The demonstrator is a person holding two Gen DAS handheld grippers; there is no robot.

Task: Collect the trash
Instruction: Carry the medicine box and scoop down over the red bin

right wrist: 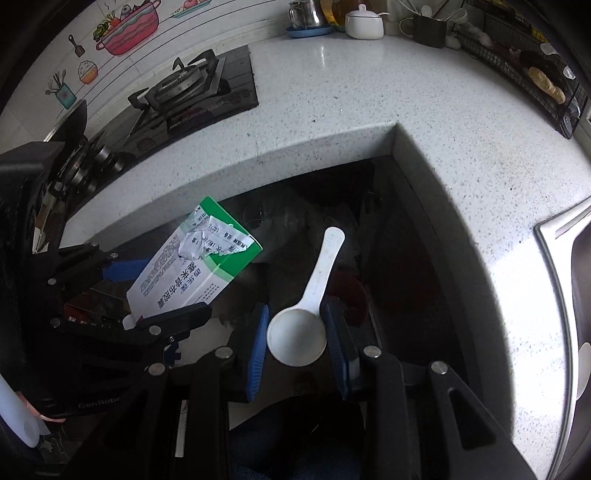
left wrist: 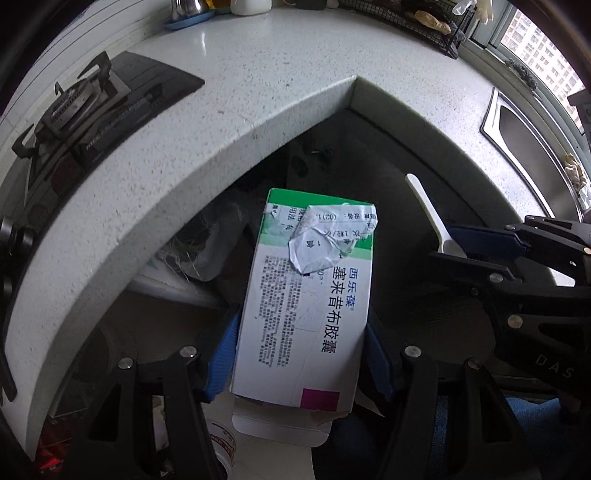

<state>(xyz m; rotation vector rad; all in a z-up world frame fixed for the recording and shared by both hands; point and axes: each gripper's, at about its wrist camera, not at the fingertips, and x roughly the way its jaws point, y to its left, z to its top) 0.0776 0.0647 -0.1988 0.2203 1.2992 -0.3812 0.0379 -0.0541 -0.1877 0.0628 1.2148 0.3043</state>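
Observation:
My left gripper (left wrist: 301,354) is shut on a white and green medicine box (left wrist: 306,299) with a torn label, held in the air in front of the counter's inner corner. The box also shows in the right wrist view (right wrist: 192,269), gripped by the left gripper (right wrist: 147,291). My right gripper (right wrist: 295,332) is shut on the bowl of a white plastic scoop (right wrist: 299,332), handle pointing away. The scoop also shows in the left wrist view (left wrist: 434,218), in the right gripper (left wrist: 476,243). Below both lies a dark space with bags and rubbish (left wrist: 207,251).
A speckled white L-shaped countertop (right wrist: 332,96) wraps around. A gas stove (right wrist: 192,92) sits at the left, a steel sink (left wrist: 532,155) at the right. A blue plate with a steel pot (right wrist: 308,22), a white jar (right wrist: 364,24) and a wire rack (right wrist: 535,74) stand at the back.

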